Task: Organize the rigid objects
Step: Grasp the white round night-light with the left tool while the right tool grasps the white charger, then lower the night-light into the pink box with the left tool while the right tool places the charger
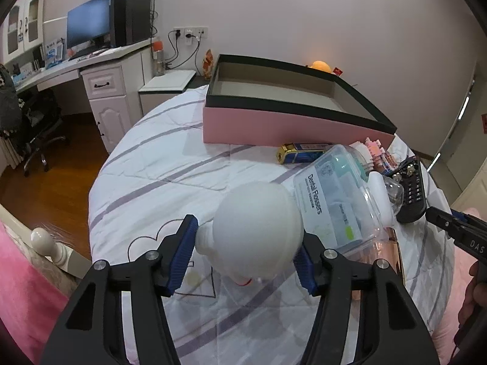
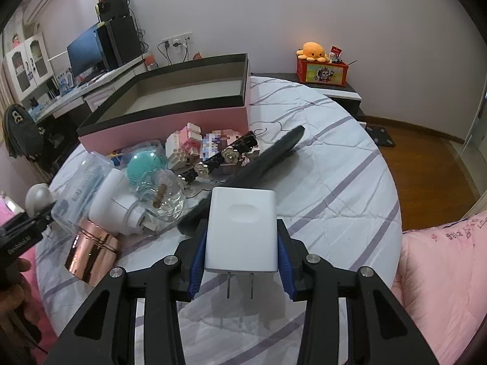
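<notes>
In the left wrist view my left gripper is shut on a white round bulb, blue pads pressing both sides, held just above the striped quilt. The right wrist view has my right gripper shut on a white charger plug, prongs pointing back at the camera, lifted off the quilt. An open pink box with a black rim stands empty behind the pile. The right gripper's tip shows at the right edge of the left view.
A heap lies before the box: a clear dental flossers case, black remote, gold lighter, block figures, flowered hair clip, glass bottle, white plug-in device, rose-gold cylinder. The bed drops to wooden floor on the left.
</notes>
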Tool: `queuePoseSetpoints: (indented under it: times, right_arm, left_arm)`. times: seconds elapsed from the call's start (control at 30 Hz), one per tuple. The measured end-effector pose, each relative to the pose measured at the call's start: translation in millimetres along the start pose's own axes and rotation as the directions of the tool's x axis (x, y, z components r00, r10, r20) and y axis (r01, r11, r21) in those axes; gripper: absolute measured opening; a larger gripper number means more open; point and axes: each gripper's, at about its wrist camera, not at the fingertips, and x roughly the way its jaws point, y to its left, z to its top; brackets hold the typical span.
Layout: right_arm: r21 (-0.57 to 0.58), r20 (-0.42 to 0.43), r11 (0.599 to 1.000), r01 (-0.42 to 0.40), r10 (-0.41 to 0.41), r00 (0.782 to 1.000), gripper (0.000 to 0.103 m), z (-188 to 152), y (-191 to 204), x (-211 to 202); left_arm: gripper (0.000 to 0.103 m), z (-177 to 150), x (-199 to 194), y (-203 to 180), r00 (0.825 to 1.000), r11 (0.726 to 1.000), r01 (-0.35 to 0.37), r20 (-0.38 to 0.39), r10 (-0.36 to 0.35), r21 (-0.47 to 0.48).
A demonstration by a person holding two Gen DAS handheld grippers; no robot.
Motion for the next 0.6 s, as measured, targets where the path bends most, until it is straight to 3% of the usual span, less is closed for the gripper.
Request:
queuePoseSetpoints:
  times: [0.33, 0.6]
  right_arm:
    - [0.005, 0.015, 1.000, -0.030, 0.030, 0.999, 0.041, -1.1, 3.8, -10.6]
    - [-0.020, 0.046, 0.997, -0.077, 0.078, 0.996, 0.041, 21.9, 18.5, -22.1]
  left_arm:
    - [0.059, 3.5, -14.7, -1.1, 0.999, 1.000, 0.002, 0.042, -0.003, 0.011]
    - [0.059, 34.3, -28.4, -18.8, 0.996, 0.999, 0.013, 0.082, -0.016, 0.040]
